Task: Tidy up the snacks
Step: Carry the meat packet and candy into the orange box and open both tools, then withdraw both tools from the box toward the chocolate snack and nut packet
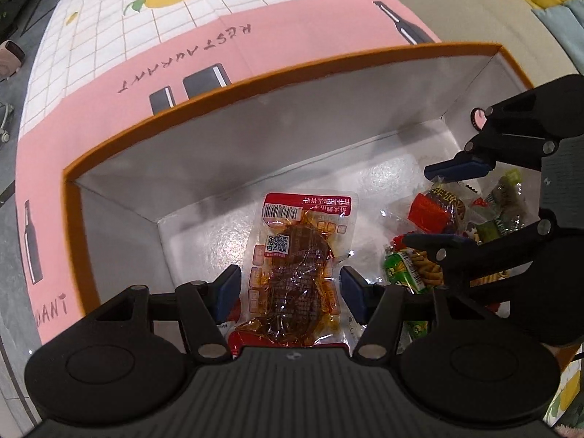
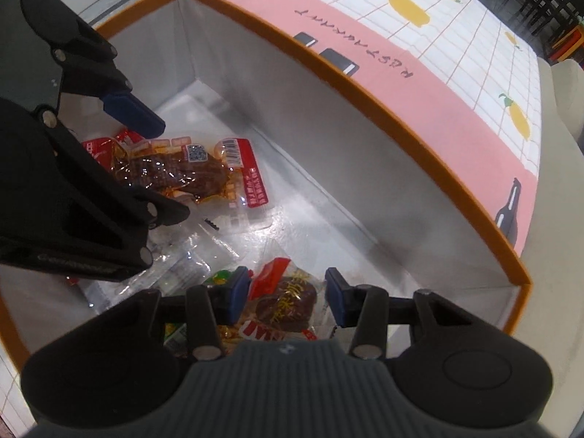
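Pink-and-white cloth (image 1: 138,47), printed with lemons, bottles and the word "RESTAURANT", covered the table under an orange-rimmed box (image 1: 255,69) with white inner walls. Both grippers pointed steeply down into it. The left gripper (image 1: 290,288) stood with its jaws wide apart, one blue pad on each side of a clear red-labelled packet of dark braised meat (image 1: 297,255) lying flat on the box floor; a gap showed between each pad and the packet, so nothing was gripped. Just to the right of those jaws lay a heap of small snacks (image 1: 471,230), among them a green packet with a barcode (image 1: 408,270). The right gripper (image 2: 288,301) hung over that heap, jaws partly open, with a small red-and-brown wrapped snack (image 2: 288,299) between the pads; whether the pads pressed on the wrapper could not be told, as its clear edges blurred against them. Beyond the left jaw of that gripper lay clear wrappers (image 2: 204,255).
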